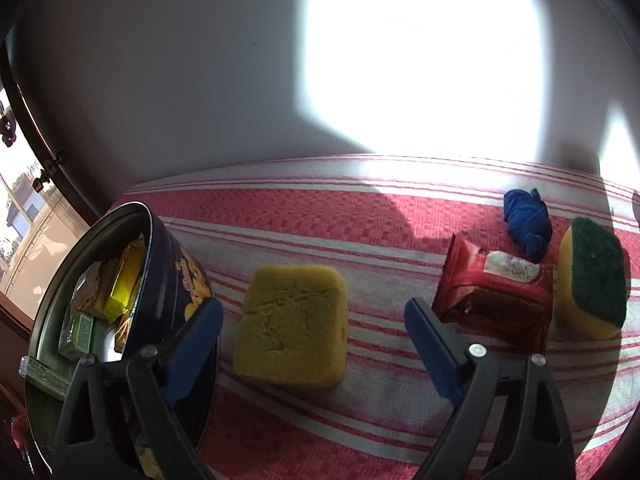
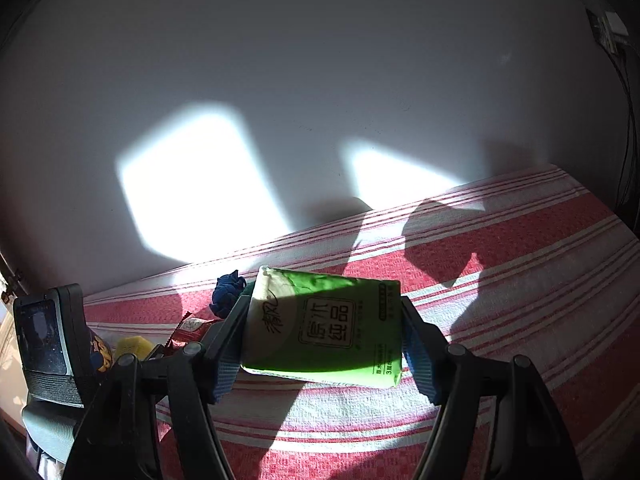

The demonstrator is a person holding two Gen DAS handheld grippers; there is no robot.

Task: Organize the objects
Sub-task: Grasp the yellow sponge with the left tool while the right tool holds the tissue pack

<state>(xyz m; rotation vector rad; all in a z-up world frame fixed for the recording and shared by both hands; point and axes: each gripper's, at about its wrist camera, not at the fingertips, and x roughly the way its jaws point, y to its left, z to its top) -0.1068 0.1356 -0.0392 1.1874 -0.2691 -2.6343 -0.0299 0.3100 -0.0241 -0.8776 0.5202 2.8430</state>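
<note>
My right gripper (image 2: 324, 336) is shut on a green tissue pack (image 2: 324, 332) and holds it above the red-striped cloth (image 2: 520, 280). My left gripper (image 1: 314, 320) is open and empty, its jaws on either side of a plain yellow sponge (image 1: 292, 324) on the cloth. A round dark blue tin (image 1: 160, 280) stands at the left, open, with several small packs inside. A red snack packet (image 1: 496, 292), a blue cloth bundle (image 1: 526, 226) and a yellow sponge with a green pad (image 1: 592, 276) lie at the right.
A white wall (image 1: 200, 80) with bright sun patches stands just behind the cloth-covered surface. A window frame (image 1: 36, 144) is at the far left. In the right wrist view, the other gripper's body (image 2: 48, 344) sits at the left, and cables (image 2: 628, 120) hang at the far right.
</note>
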